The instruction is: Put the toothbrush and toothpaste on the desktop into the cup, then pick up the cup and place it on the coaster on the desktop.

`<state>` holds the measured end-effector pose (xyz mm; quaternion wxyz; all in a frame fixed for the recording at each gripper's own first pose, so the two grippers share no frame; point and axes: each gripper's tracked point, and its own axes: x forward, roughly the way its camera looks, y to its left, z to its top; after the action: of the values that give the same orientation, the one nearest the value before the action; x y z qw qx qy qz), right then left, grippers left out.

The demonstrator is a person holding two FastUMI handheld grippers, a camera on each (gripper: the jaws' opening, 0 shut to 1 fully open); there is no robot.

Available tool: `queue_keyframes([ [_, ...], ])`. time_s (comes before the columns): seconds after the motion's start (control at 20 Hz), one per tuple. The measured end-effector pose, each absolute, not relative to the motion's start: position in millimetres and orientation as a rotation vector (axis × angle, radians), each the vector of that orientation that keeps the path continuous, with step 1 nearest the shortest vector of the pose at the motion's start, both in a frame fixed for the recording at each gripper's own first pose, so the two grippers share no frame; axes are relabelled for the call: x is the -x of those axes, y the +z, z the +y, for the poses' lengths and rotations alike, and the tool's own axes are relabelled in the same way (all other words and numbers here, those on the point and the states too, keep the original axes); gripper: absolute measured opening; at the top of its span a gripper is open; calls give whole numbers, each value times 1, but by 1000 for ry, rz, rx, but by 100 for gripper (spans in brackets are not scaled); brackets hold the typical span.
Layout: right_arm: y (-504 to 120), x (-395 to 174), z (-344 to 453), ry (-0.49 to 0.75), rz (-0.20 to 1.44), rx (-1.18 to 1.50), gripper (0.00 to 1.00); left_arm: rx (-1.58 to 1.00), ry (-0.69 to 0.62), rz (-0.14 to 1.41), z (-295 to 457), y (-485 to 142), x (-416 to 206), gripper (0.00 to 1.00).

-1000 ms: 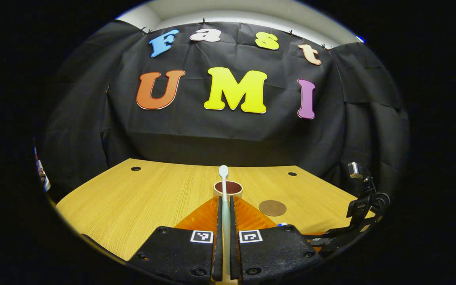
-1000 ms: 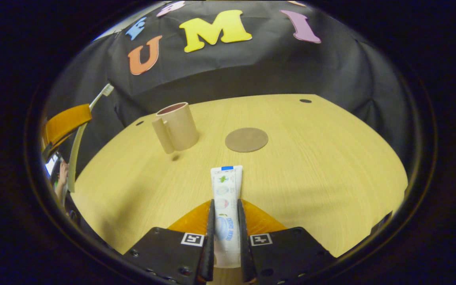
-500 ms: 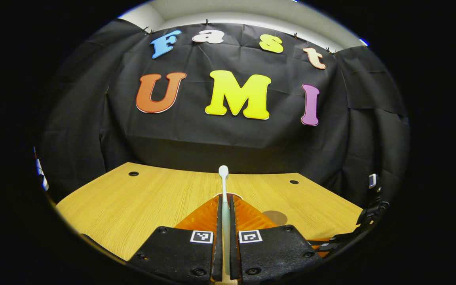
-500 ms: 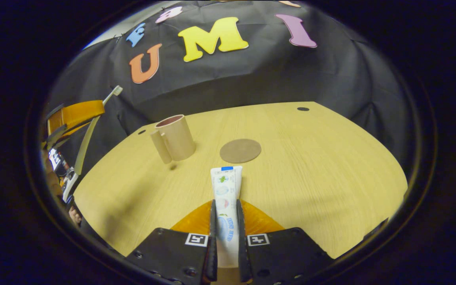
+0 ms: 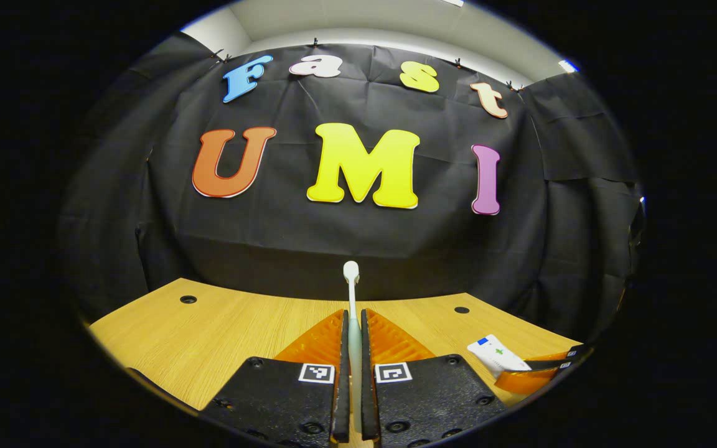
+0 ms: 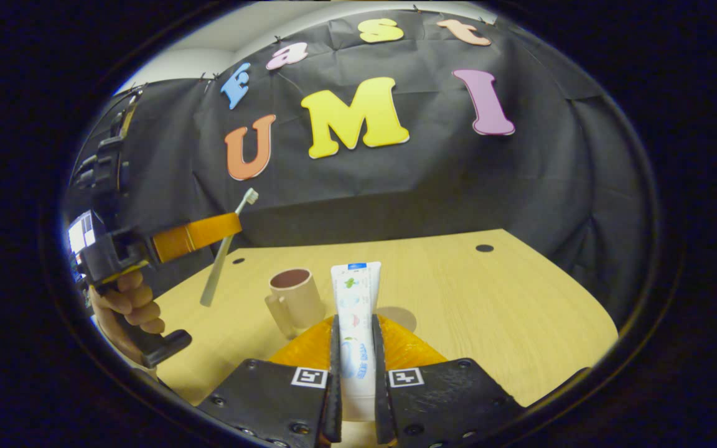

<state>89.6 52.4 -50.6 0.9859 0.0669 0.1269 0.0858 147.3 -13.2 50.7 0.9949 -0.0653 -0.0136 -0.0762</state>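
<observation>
- In the left gripper view we see the left gripper (image 5: 351, 323) clamped on the slim white plastic toothbrush (image 5: 351, 292), both fingers pressed against its handle, its head pointing up and forward before the booth wall.
- In the right gripper view we see that same left gripper (image 6: 209, 230) held in a hand (image 6: 131, 305) above the left part of the light wooden desktop (image 6: 489, 311), with the toothbrush (image 6: 224, 255) tilted, head uppermost, clear of the wood.
- We find the right gripper (image 6: 355, 339) closed on the white, flat toothpaste tube (image 6: 355, 305) with small printed pictures, both fingers squeezing its sides; the tube's flat end points forward and up.
- The beige cylindrical cup (image 6: 296, 298) with a side handle and dark red inside stands upright on the desktop, just left of the tube.
- The round brown coaster (image 6: 399, 317) lies flat beside the cup, partly hidden behind the tube.
- In the left gripper view we also spot the toothpaste tube (image 5: 495, 354) at the lower right, over the desktop (image 5: 209, 330).
</observation>
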Motion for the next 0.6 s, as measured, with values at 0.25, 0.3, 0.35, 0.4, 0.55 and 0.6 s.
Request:
queue_keyframes([
  [0.25,5,-121,53,184,138,-153,22,111,-159,-24,-19,60,-186,10],
  [0.3,8,-126,52,179,124,-152,21,101,-158,-27,-20,62,-193,10],
  [0.35,11,-129,52,181,118,-153,21,91,-159,-28,-23,60,-200,10],
  [0.4,9,-132,54,188,121,-158,21,83,-160,-23,-25,58,-206,9],
  [0.55,1,-137,51,202,142,-181,21,73,-178,-8,-33,50,-218,10],
  [0.6,-1,-139,48,198,144,-184,21,77,-178,-7,-33,48,-221,10],
])
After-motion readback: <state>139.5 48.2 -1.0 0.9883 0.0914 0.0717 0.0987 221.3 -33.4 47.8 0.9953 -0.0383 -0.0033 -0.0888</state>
